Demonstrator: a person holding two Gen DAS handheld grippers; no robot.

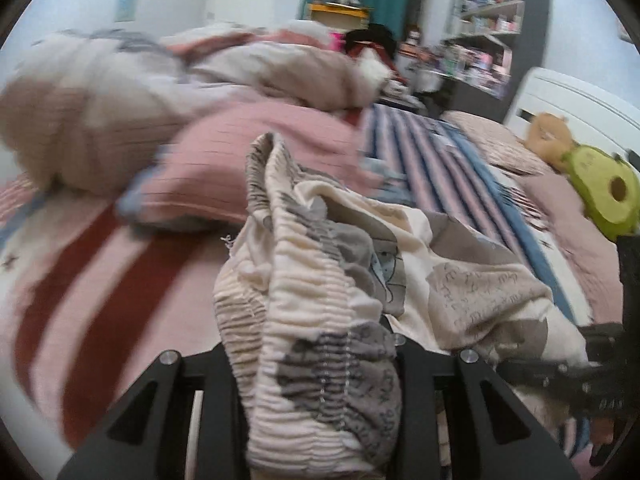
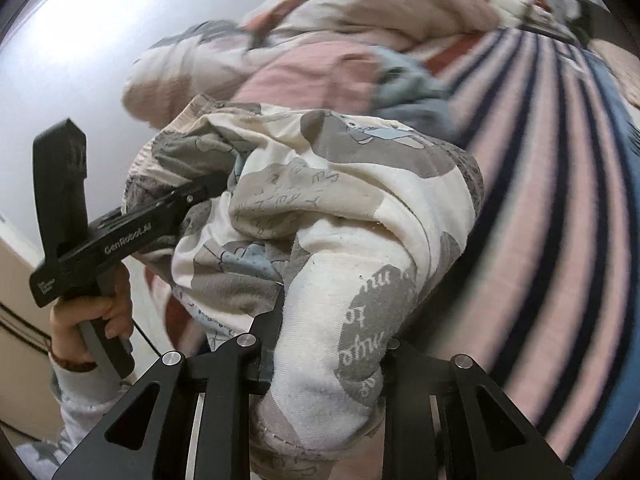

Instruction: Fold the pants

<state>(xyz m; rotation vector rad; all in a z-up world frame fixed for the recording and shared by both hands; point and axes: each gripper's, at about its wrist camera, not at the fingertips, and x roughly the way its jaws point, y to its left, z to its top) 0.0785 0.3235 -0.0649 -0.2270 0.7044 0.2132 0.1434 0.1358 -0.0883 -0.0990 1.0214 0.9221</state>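
Both claws are clamped on cloth. Left gripper [image 1: 316,364] has its two black fingers closed on the gathered elastic waistband [image 1: 320,320] of the pants [image 1: 400,272], which bunches up between them and rises in a ridge in front of the lens. Right gripper [image 2: 324,360] pinches a thick fold of the same pants [image 2: 320,184], a cream fold with a grey printed patch, pressed tight between its fingers.

In the right wrist view the left gripper [image 2: 216,184] comes in from the left, tilted upward, its tip buried in the fabric; the person's left hand [image 2: 96,320] wraps the handle from below (a light patterned sleeve shows at the wrist).

The pants are cream with grey patches, script lettering and small blue cartoon figures, crumpled into a loose heap held between the two grippers, above a pink-and-navy striped bedsheet [image 1: 448,160]. Behind them lies a pink pillow [image 1: 256,160] and a rumpled duvet [image 1: 120,92]. Far right, an avocado plush toy [image 1: 604,192] rests beside a brown plush [image 1: 548,136] near the white headboard [image 1: 568,100]. Shelves [image 1: 488,20] stand beyond, blurred.
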